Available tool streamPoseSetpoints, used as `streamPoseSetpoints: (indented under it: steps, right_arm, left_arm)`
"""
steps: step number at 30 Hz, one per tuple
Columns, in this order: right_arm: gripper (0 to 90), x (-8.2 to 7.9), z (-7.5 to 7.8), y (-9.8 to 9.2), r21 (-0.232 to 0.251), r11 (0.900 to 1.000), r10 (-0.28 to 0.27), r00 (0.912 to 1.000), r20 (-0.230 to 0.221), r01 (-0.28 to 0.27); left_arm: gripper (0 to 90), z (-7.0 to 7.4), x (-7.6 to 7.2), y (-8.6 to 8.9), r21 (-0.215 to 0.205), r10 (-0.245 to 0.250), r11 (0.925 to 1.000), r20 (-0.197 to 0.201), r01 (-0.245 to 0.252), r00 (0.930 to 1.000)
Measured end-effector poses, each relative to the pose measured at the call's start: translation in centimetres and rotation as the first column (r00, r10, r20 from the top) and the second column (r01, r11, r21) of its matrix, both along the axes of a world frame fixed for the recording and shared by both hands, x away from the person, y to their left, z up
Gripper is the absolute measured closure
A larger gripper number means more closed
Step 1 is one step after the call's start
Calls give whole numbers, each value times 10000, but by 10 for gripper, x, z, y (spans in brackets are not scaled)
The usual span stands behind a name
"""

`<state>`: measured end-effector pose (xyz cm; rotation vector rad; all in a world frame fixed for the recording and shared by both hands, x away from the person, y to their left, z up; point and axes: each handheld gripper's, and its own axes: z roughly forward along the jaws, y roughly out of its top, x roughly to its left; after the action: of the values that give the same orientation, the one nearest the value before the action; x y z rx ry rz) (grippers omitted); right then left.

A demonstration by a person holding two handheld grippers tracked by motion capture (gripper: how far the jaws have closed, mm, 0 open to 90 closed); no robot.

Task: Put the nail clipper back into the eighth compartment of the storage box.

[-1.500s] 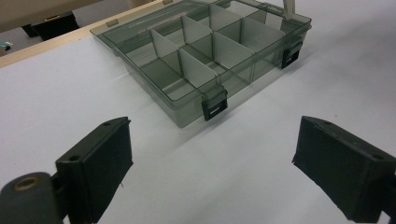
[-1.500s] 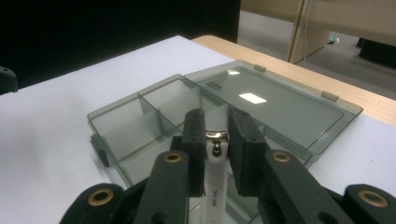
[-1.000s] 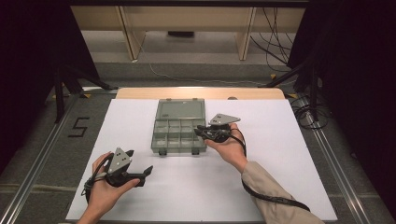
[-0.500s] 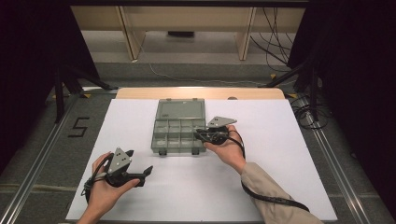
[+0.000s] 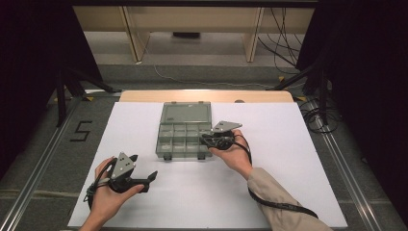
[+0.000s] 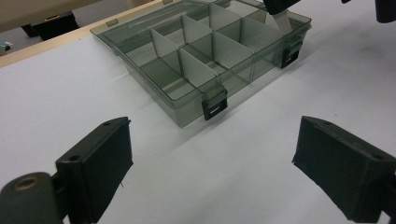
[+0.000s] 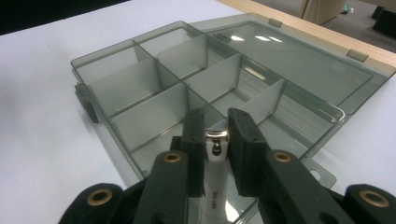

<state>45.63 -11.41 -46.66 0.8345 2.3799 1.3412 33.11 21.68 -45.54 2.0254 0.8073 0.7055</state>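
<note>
Right gripper (image 7: 215, 140) pinches a small white-and-metal nail clipper (image 7: 215, 161) over the near right compartment of the open smoky-grey plastic divider box (image 5: 185, 137) at mid-table, every visible compartment bare; left gripper (image 5: 144, 179) hangs near-left, jaws wide, holding nothing

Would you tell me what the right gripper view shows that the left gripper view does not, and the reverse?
Right gripper view alone: the right gripper shut on a nail clipper, close up, above the box, and the open lid's full spread.
Left gripper view alone: the left gripper open with nothing between the jaws, and the box's two front latches.
Both: the divided grey box on the white table.
</note>
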Motion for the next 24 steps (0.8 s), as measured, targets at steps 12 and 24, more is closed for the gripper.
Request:
streamPoseSetpoints:
  steps: [12, 24]
  right_arm:
    - [734, 1, -3, 2, -235, 9997, -112, 9998, 159, 115]
    - [526, 5, 5, -6, 411, 9981, -466, 9989, 109, 461]
  left_arm:
    - [102, 1, 2, 2, 145, -204, 9997, 129, 202, 9997]
    - [102, 1, 0, 1, -56, 19, 10000, -12, -19, 10000]
